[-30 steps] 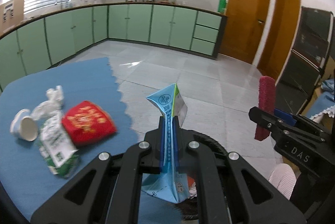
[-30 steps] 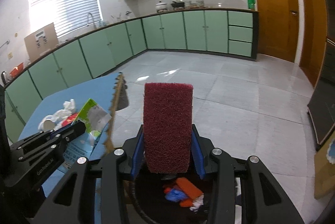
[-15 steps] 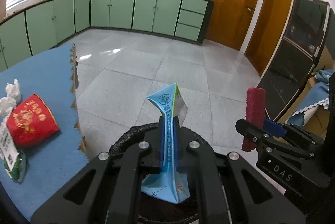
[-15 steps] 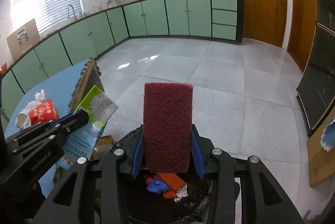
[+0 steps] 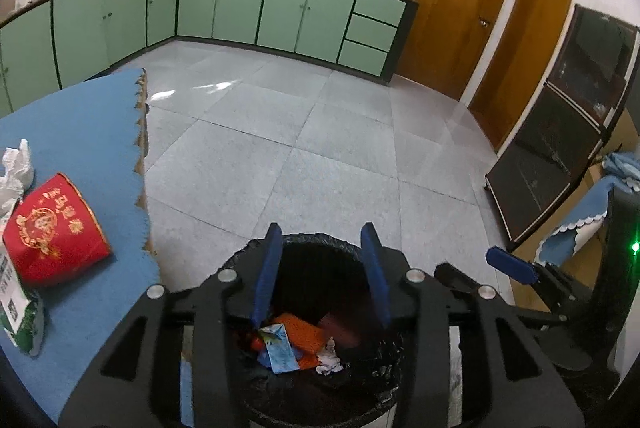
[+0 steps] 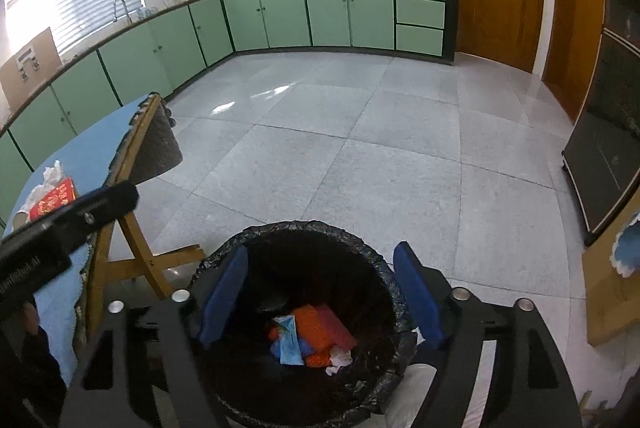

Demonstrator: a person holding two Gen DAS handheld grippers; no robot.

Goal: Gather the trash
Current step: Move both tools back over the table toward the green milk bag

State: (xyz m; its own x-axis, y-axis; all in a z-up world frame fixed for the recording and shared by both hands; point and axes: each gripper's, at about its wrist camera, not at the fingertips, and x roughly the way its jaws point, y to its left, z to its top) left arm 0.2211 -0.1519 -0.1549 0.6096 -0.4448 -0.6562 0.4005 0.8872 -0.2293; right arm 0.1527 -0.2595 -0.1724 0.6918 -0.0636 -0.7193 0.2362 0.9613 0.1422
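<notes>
Left wrist view: the left claw point(image 5: 323, 270) hangs directly over the black-lined trash bin point(image 5: 384, 392), its blue pads spread with nothing between them; its jaws have just been opening. Down inside the bin, below and between the pads, lies the light-blue carton point(image 5: 280, 348), resting on an orange wrapper point(image 5: 306, 334) with a bit of white paper point(image 5: 329, 362) beside it and a dark red scouring pad point(image 5: 340, 328) just to the right. To the left, on the blue tabletop point(image 5: 80, 132), well apart from the claw, sit a red paper bowl point(image 5: 52, 232) on its side, a crumpled white tissue point(image 5: 16, 168) behind it and a green-and-white packet point(image 5: 18, 312) in front of it at the frame's edge. The right claw point(image 5: 510, 264) shows at the right, one blue pad visible.

Right wrist view: the right claw point(image 6: 320, 292) is also above the bin point(image 6: 396, 292), pads spread wide and empty; its jaws have just been opening. The carton point(image 6: 289, 344), the orange wrapper point(image 6: 314, 326) and the dark red scouring pad point(image 6: 340, 330) lie together on the bin's bottom, below the gap between the pads. The left claw's black body crosses the left edge, in front of the tabletop point(image 6: 80, 148), where the red bowl point(image 6: 54, 202) and tissue point(image 6: 50, 174) remain.
</notes>
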